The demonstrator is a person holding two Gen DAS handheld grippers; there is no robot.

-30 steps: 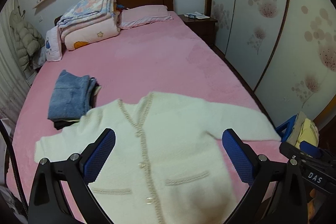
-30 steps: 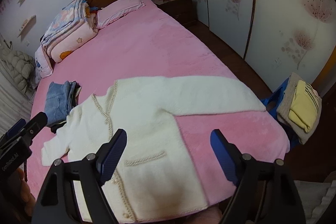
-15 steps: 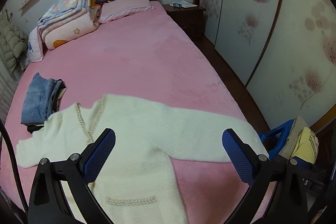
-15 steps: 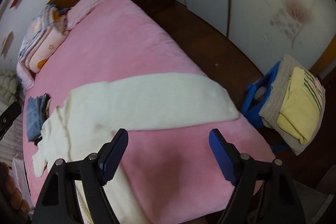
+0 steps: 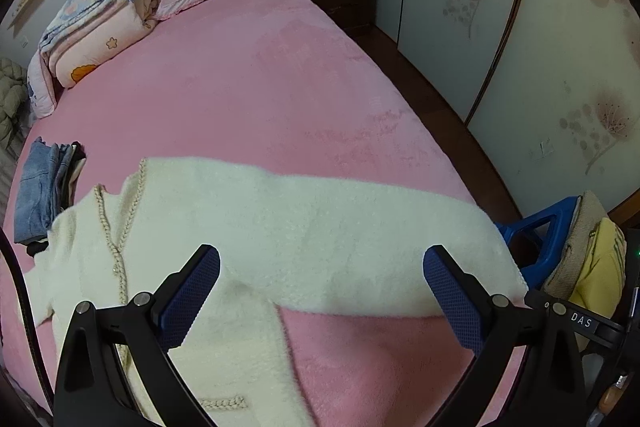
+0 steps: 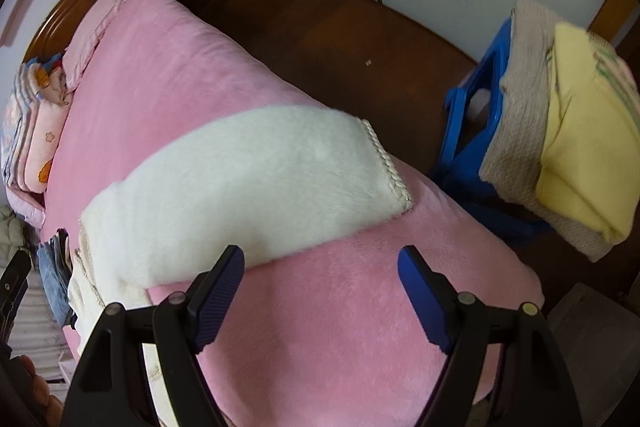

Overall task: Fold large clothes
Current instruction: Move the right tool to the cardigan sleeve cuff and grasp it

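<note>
I see my left gripper (image 5: 320,279) spread wide above the white cardigan (image 5: 280,235) sleeve; my right gripper (image 6: 320,279) gapes too, empty, the sleeve cuff (image 6: 386,167) just ahead of it on the pink bed (image 6: 320,327)

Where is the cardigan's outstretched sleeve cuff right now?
In the right wrist view the sleeve cuff lies flat on the pink bed near its edge, closest to the blue stool.

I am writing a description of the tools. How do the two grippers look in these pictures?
Both look alike: the left gripper and right gripper have black angular frames with silver round pins and two blue textured pads. White letters "DAS" mark a black part at the left view's edge.
</note>
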